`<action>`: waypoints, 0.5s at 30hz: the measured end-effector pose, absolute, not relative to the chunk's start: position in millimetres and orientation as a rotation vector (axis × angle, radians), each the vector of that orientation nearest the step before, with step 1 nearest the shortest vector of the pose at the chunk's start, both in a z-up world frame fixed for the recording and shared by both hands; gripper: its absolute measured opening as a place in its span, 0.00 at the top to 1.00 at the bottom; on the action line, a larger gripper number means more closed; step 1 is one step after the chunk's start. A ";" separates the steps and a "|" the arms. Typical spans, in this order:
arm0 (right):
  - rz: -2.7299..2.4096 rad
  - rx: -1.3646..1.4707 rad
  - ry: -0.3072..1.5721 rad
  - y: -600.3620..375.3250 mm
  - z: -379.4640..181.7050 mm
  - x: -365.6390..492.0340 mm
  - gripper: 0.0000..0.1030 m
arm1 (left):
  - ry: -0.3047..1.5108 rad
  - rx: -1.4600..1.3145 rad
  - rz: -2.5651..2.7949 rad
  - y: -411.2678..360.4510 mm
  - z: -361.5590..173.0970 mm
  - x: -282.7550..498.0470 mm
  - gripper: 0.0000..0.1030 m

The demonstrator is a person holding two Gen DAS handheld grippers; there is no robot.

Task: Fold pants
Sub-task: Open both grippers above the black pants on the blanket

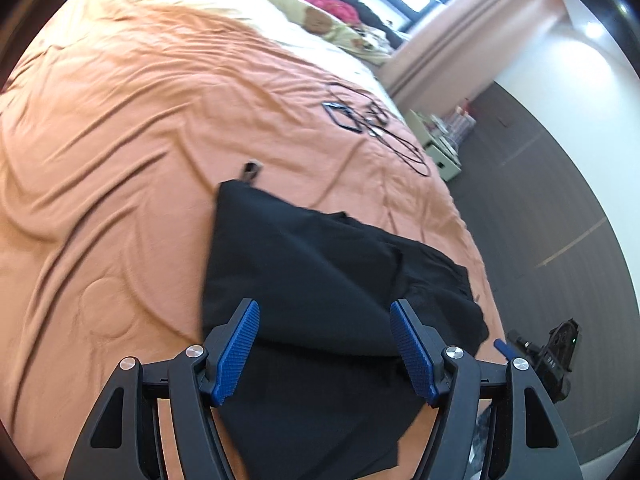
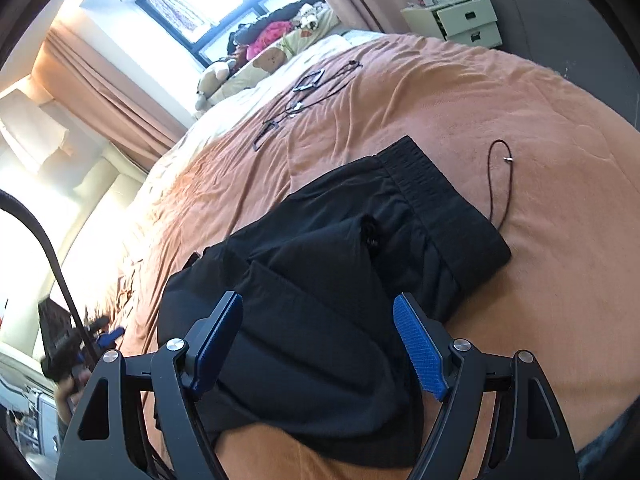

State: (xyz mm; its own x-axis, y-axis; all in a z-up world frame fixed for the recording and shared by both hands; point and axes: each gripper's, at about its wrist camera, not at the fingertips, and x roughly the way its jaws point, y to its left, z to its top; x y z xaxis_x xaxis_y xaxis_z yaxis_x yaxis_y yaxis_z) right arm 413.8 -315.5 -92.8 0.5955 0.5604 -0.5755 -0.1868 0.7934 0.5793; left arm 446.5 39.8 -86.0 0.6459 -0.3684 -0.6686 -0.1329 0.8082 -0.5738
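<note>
A bedroom with a wide bed (image 2: 460, 92) under a rumpled orange cover. Bright daylight pours through a dark-framed window (image 2: 224, 4) flanked by pinkish curtains (image 2: 116, 92). A pale green drawer unit (image 2: 468, 20) stands beside the bed on dark wood flooring (image 1: 552, 208).

Left gripper (image 1: 324, 308) jaws wide apart, empty; right gripper (image 2: 318, 304) likewise.
</note>
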 end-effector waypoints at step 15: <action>0.394 0.508 0.965 -291.6 -94.9 496.3 0.38 | 0.886 -0.688 -0.059 69.4 -119.2 409.6 0.32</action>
